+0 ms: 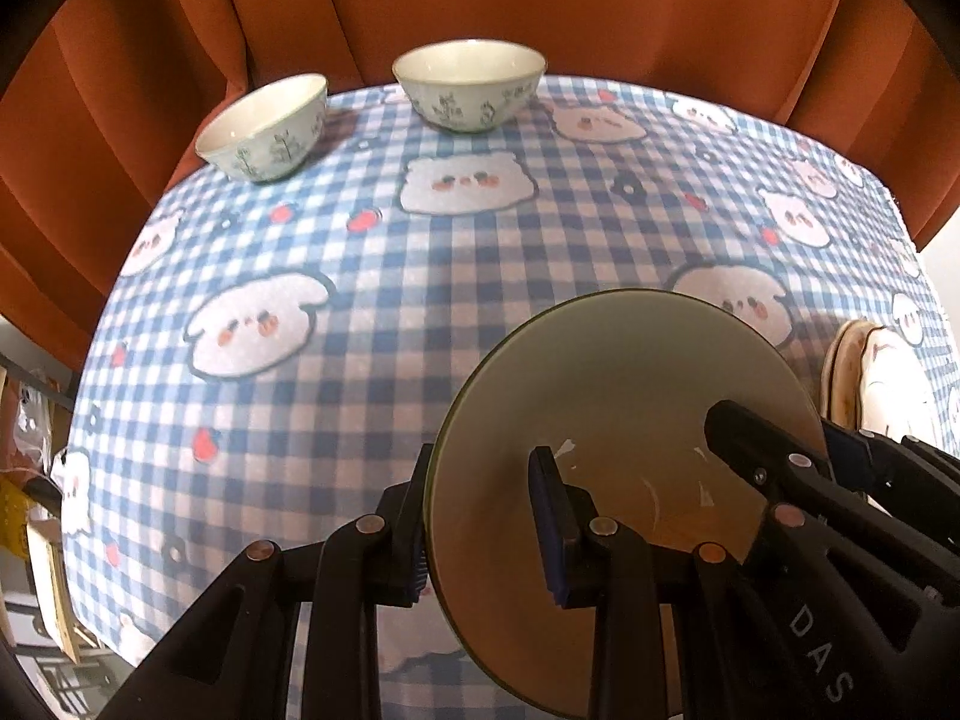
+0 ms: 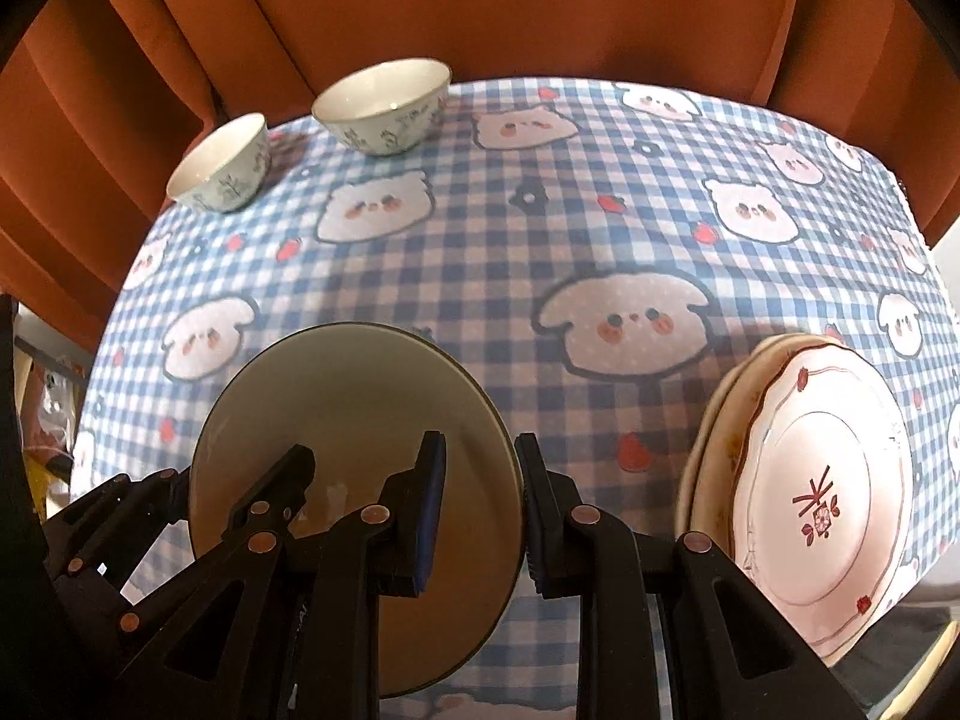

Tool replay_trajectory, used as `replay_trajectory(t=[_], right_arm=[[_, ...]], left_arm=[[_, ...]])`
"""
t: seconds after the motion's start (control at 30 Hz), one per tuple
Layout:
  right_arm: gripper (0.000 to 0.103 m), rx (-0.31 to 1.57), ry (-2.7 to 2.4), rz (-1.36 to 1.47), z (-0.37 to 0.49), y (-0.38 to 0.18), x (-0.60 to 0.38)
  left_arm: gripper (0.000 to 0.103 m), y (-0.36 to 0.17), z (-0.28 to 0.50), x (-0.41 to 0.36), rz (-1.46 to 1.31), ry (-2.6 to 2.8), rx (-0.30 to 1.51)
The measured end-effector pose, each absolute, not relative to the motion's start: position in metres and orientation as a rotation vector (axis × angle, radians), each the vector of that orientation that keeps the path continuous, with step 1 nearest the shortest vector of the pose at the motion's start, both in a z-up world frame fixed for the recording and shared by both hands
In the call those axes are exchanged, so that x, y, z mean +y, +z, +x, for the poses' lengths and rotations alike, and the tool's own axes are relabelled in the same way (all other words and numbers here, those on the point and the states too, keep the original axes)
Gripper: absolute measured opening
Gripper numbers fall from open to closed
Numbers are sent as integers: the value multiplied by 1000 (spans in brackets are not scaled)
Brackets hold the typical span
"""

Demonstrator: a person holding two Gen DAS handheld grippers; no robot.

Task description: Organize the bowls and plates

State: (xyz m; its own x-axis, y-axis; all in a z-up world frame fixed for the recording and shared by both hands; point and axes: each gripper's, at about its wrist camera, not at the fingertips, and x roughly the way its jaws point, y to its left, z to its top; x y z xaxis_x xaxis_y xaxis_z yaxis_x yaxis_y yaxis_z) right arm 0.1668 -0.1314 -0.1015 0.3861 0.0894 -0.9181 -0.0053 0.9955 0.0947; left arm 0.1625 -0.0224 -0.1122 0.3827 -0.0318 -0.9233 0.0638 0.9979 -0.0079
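A large cream bowl with a dark rim [image 1: 624, 396] is held near the table's front edge. My left gripper [image 1: 486, 516] straddles its left rim, one finger outside and one inside. My right gripper [image 2: 480, 504] straddles its right rim [image 2: 504, 480] the same way. The same bowl shows in the right wrist view [image 2: 348, 396]. Both grippers look closed on the rim. Two small patterned bowls [image 1: 264, 126] [image 1: 471, 84] stand at the far left of the table. A stack of plates, the top one white with red flowers [image 2: 822, 480], lies at the right front.
The table has a blue checked cloth with cartoon animals [image 1: 456, 276]. An orange curtain [image 1: 540, 0] hangs behind it. Clutter and shelving show off the table's left edge [image 1: 36, 480].
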Motion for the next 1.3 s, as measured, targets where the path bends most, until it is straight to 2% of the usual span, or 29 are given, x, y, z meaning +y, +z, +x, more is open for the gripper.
replay_trajectory(t=[0.4,0.43,0.5,0.6,0.67,0.77,0.83,0.9,0.93,1.3], right_arm=[[27,1213,115,68,170,-117,-138],[27,1212,116,62,170,-117,-137],[27,1209,119,65,170,-117,-138],[27,1202,129,65,170,-117,-141],[27,1194,131,47,170,-116,-141],[27,1180,148,30,169,-113,-142],[31,1172,166,26,169,-111,-141],[60,1159,178,31,168,-108,-140],[64,1149,181,32,167,-106,-140],[67,1087,178,-1,174,-79,-120]], left_arm=[[29,-122,160,-31,30,-8,1208],[34,-122,160,-32,32,-5,1207],[36,-122,159,-33,31,-7,1206],[45,-122,159,-34,23,-18,1209],[61,-120,157,-36,22,-24,1203],[70,-115,154,-38,27,-18,1187],[74,-111,151,-37,30,-4,1174],[76,-107,149,-34,21,9,1162],[77,-105,148,-32,15,11,1157],[79,-80,153,-4,-24,40,1073]])
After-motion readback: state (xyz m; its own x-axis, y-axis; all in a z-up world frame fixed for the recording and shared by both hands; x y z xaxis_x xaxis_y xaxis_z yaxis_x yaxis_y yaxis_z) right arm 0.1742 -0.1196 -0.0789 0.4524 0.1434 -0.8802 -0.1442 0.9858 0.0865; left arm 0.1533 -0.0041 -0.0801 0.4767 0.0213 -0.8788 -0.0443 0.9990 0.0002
